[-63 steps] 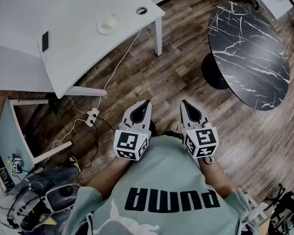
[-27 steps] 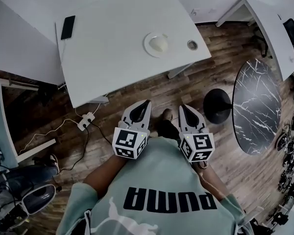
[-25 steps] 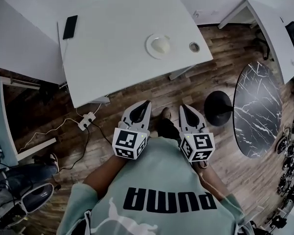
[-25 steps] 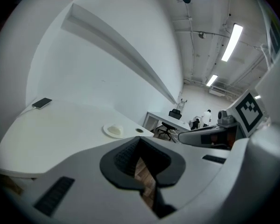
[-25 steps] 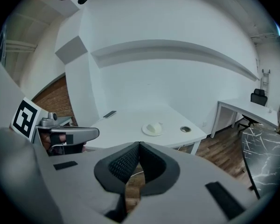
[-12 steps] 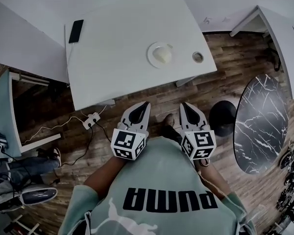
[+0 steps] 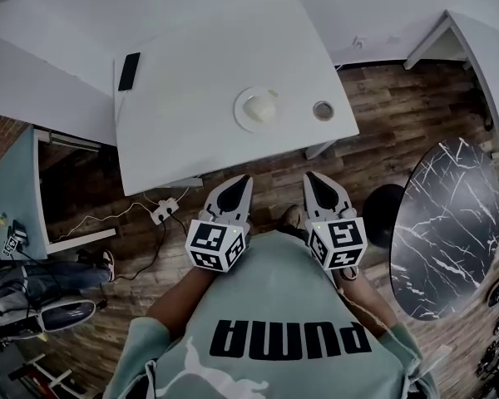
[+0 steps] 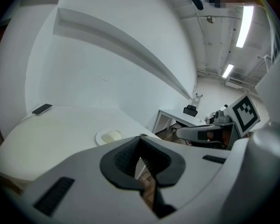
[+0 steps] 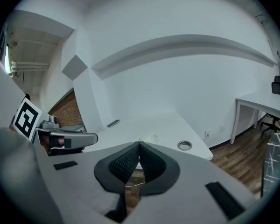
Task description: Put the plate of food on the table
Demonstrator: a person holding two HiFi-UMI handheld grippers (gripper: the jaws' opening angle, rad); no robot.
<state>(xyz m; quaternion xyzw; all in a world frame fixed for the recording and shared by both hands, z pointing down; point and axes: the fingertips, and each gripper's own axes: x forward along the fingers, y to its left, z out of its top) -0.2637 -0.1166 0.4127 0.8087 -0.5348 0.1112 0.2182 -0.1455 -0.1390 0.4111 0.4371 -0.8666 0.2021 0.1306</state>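
Head view: the left tongs (image 7: 240, 181) and the right tongs (image 7: 313, 178) are held side by side over the wooden floor (image 7: 258, 169), close to the person's chest, and are pointed toward the white table (image 7: 191, 131). In the left gripper view and the right gripper view both are seen clenched, tips together, with nothing grasped. The plate of food (image 7: 257, 107) is set on the table's near right part, well apart from both tongs. A round cable hole (image 7: 323, 110) is seen just right of the plate, and a phone (image 7: 129, 71) at the far left corner. A dark marble table (image 7: 449, 223) is seen at the right.
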